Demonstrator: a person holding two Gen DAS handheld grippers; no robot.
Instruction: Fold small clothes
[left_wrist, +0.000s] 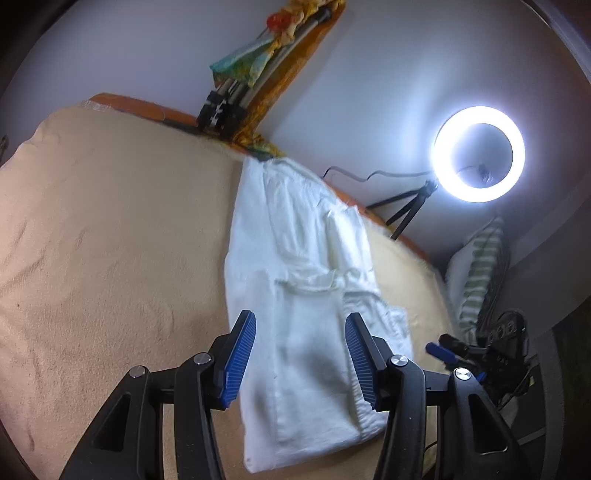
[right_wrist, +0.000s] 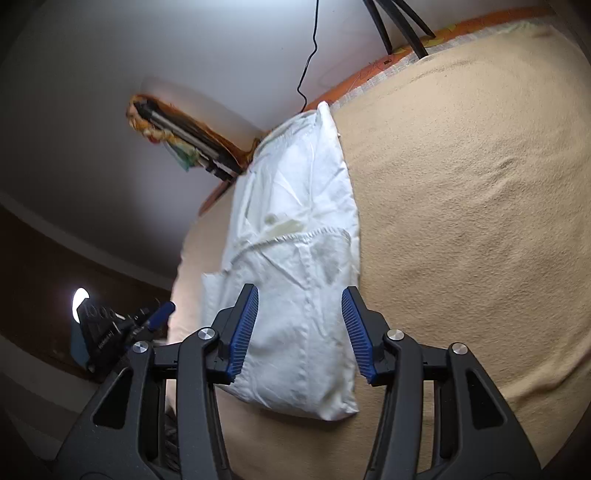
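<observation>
Your white garment (left_wrist: 295, 295) lies folded lengthwise into a long strip on the tan blanket (left_wrist: 110, 258) of the bed, near end just under both tools. The left tongs (left_wrist: 300, 360) stand about half open with nothing held, and the right tongs (right_wrist: 299, 332) are the same, the cloth only showing between the blue pads. For the next fold, I'd pinch both near corners through all layers, lift evenly, and carry them to the far edge, keeping the sides lined up
</observation>
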